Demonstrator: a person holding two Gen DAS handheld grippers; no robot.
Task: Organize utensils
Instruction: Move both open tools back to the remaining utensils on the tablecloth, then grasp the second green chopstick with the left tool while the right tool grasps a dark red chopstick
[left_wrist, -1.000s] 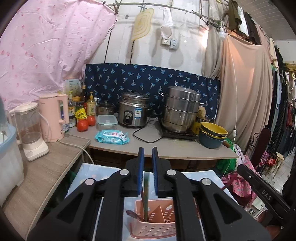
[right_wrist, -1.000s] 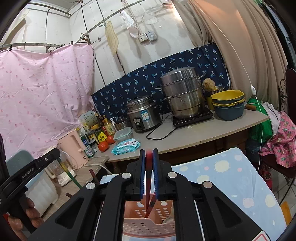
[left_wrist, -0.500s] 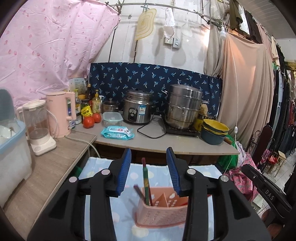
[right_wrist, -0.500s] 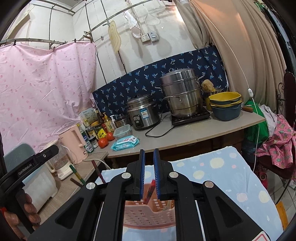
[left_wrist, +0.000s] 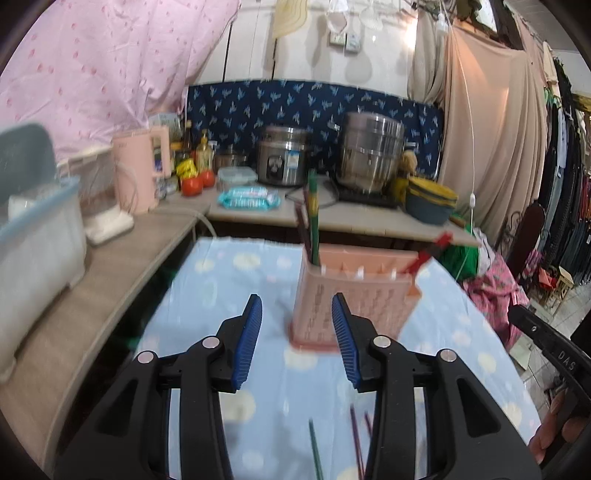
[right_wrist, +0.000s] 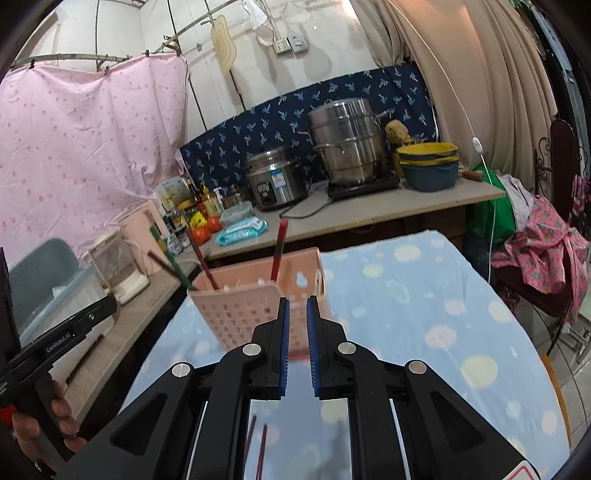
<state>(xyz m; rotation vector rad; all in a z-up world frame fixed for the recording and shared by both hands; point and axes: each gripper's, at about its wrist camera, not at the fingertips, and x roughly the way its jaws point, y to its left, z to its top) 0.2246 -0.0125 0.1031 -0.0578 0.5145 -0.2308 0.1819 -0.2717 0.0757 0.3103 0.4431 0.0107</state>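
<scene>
While the pink basket stands on the blue tablecloth holding upright chopsticks, the left gripper hangs spread wide and empty just before it, and the right gripper, slightly parted, grips nothing.

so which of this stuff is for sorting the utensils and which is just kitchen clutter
For the job:
- pink perforated plastic holder
- green chopstick and red chopstick standing in it
- loose chopsticks on the blue spotted cloth

Just lying about:
- steel steamer pot
- rice cooker
- tomatoes
- wet wipes pack
</scene>
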